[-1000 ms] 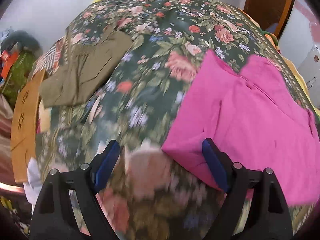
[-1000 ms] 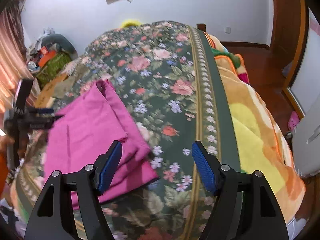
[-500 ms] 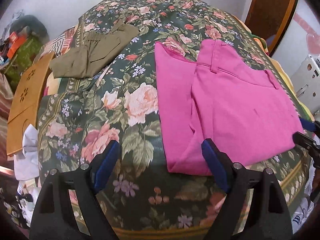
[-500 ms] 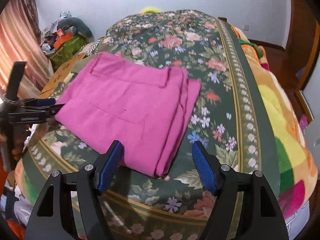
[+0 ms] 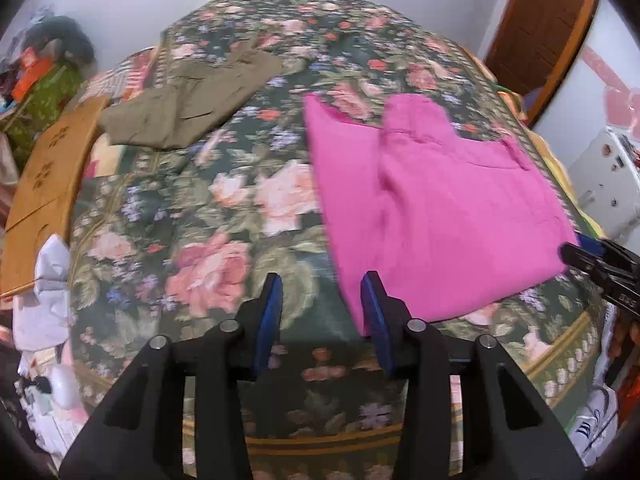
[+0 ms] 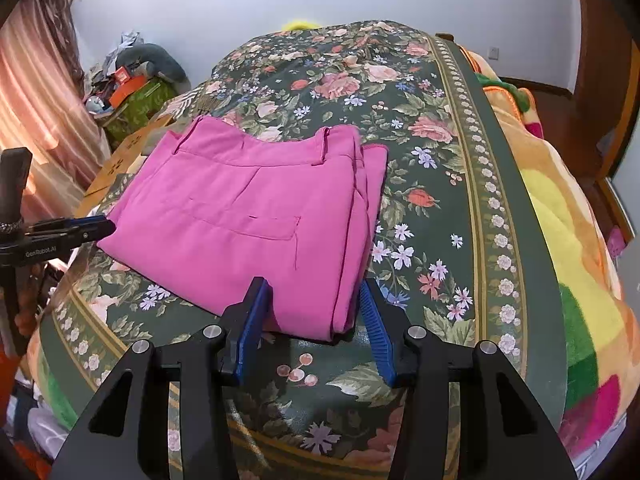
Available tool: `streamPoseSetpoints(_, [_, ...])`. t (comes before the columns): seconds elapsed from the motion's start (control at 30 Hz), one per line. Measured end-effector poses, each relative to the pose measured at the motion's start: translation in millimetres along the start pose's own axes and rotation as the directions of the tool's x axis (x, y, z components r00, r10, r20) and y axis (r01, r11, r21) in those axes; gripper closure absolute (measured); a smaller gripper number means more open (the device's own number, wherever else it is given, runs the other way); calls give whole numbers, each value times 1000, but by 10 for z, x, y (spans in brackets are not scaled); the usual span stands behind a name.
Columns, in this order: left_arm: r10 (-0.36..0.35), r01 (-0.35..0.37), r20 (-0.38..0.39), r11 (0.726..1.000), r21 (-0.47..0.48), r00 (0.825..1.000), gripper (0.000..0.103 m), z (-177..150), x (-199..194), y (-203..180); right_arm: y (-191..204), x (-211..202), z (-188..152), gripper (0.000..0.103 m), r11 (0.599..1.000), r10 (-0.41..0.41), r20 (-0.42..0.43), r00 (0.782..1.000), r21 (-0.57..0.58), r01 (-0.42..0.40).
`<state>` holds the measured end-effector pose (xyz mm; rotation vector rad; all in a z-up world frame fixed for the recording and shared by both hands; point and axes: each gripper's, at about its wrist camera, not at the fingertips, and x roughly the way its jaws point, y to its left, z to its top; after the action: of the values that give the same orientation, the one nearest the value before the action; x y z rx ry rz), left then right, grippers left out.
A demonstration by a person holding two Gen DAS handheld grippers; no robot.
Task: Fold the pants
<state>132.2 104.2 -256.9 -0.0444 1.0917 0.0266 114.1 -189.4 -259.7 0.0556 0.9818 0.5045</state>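
Pink folded cotton pants (image 6: 256, 220) are lying flat at the near end of the floral-quilted bed (image 6: 440, 208). Both tongs, left (image 5: 322, 312) and right (image 6: 310, 312), are narrowing from half a second ago yet gripping nothing: probably a final squaring-up.

Looking forward along each gripper's fingers, close above the near edge of the floral bedspread (image 5: 224, 208); sharing the folded pink pants (image 6: 256, 216) from opposite corners.
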Motion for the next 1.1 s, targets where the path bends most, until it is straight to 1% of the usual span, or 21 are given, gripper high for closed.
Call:
streamPoseSetpoints(0.07, [-1,1,-7,1000,-16,1000,61,-10,-8,85,-2,-17,13,60,1000,1,-14,1000,4,-1])
streamPoseSetpoints(0.13, [18,-18,-15,1000,-22,1000,61,15,-15,157,-26,-45,45,60,1000,7,-28,1000,23,-7])
streamPoseSetpoints(0.23, [42,-42,12,999,3,999,61,105,-89,179,-56,-114,137,59,999,-5,-13,1000,32,6])
streamPoseSetpoints(0.37, [14,-18,75,998,54,997,60,355,-230,41,-88,-174,338,59,1000,-9,35,999,20,9])
streamPoseSetpoints(0.5, [-54,44,108,994,95,993,60,659,-235,-193,-77,-103,551,59,1000,-12,62,998,-8,12])
streamPoseSetpoints(0.57, [-100,90,95,991,100,990,60,801,-139,-307,-68,-35,642,59,1000,-6,69,998,-28,8])
streamPoseSetpoints(0.63, [-123,114,75,988,108,990,60,889,-12,-402,-77,62,711,59,999,0,62,998,-34,2])
streamPoseSetpoints(0.73, [-127,123,28,985,121,991,60,996,236,-539,-129,253,795,59,1000,23,43,999,-17,-23])
streamPoseSetpoints(0.83, [-144,147,-29,981,123,989,60,1025,467,-615,-176,464,841,59,999,31,1,1000,-9,-31])
streamPoseSetpoints(0.9, [-139,144,-51,980,139,989,60,1007,583,-671,-190,582,848,61,999,29,-25,999,-15,-30])
streamPoseSetpoints(0.93, [-130,136,-48,980,148,990,60,982,606,-686,-194,595,848,63,999,32,-28,999,-22,-33])
streamPoseSetpoints(0.97, [-119,123,-37,979,160,992,63,965,624,-706,-191,590,851,70,999,31,-22,999,-35,-32])
streamPoseSetpoints(1.0, [-116,118,-25,978,174,993,64,947,627,-722,-188,572,853,74,998,21,-14,1000,-52,-22])
streamPoseSetpoints(1.07, [-99,97,-2,976,193,995,73,943,617,-746,-180,536,856,80,996,7,11,1000,-85,-6])
streamPoseSetpoints(1.1, [-88,85,7,977,198,996,74,947,609,-745,-171,529,851,85,995,-7,21,1000,-97,9])
